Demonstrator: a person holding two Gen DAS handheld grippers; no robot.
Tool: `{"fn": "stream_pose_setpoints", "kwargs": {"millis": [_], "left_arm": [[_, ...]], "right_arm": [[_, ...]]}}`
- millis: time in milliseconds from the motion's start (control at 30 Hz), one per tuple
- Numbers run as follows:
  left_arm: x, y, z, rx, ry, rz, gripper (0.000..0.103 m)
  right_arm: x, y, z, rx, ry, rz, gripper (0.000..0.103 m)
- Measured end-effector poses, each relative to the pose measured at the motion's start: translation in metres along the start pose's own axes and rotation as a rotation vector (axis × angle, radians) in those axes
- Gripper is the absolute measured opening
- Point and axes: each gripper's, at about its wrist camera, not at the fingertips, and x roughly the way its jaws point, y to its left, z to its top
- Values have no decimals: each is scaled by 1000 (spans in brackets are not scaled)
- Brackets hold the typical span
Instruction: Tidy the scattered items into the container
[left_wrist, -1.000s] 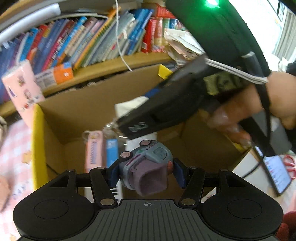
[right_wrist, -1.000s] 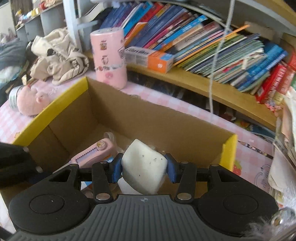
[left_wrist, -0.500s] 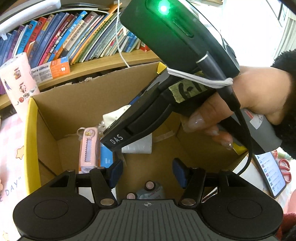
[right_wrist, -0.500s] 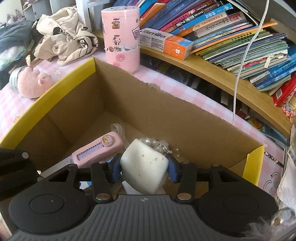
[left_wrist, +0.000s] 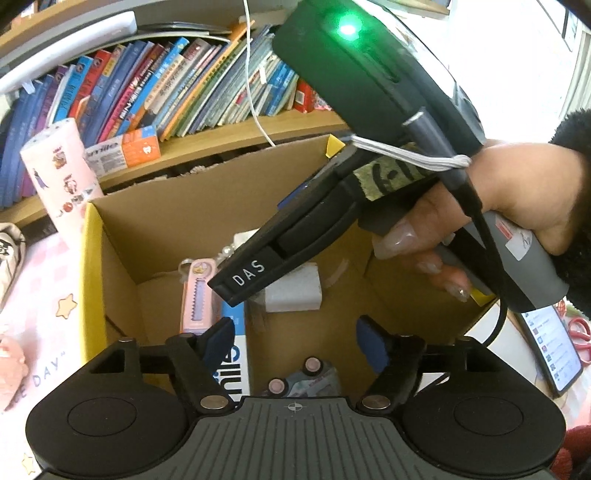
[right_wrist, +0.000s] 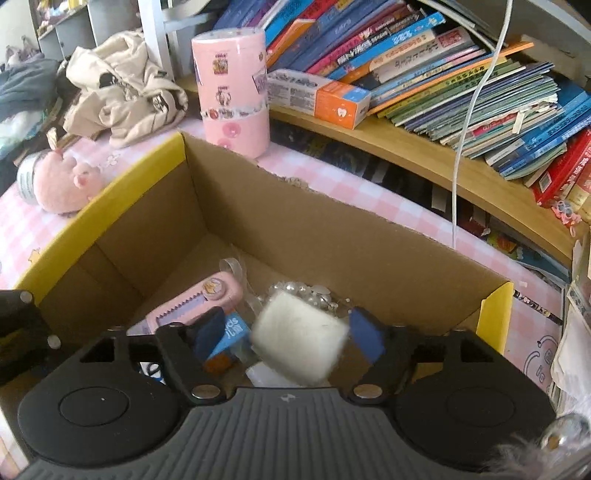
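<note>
Both grippers hung over the cardboard box (right_wrist: 295, 229). Right gripper (right_wrist: 288, 334) had just been opening; jaws stood wide, the white sponge block (right_wrist: 301, 339) blurred btwn them, pads off it, prob. dropping into the box. Left gripper (left_wrist: 295, 341) had also just opened, empty; the toy car (left_wrist: 314, 380) lay on the box floor below it. Pink case (right_wrist: 199, 304) and pearl beads (right_wrist: 306, 290) already inside. Left outside the box: pink plush (right_wrist: 59, 184), maybe more.

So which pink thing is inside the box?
The pink saw-toothed case, lying flat on the cardboard box floor. The pink sticker-covered cylinder and the pink plush toy sit outside on the tablecloth.
</note>
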Motion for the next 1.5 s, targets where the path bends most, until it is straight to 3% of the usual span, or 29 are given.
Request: {"fn": "stream_pose_setpoints", "kwargs": {"millis": [533,1067,1500], "left_arm": [[-51,-9,-13,29,-116,83,83],[-119,14,-56,-175,-347,174,93],[-123,17,-96,-283,-304,228,94]], "right_arm": [[-60,15,-17,51,-149,-14,83],[-139,35,-75,111,-378,-141,87],[-164,73,-144,127,-373,-204,88]]}}
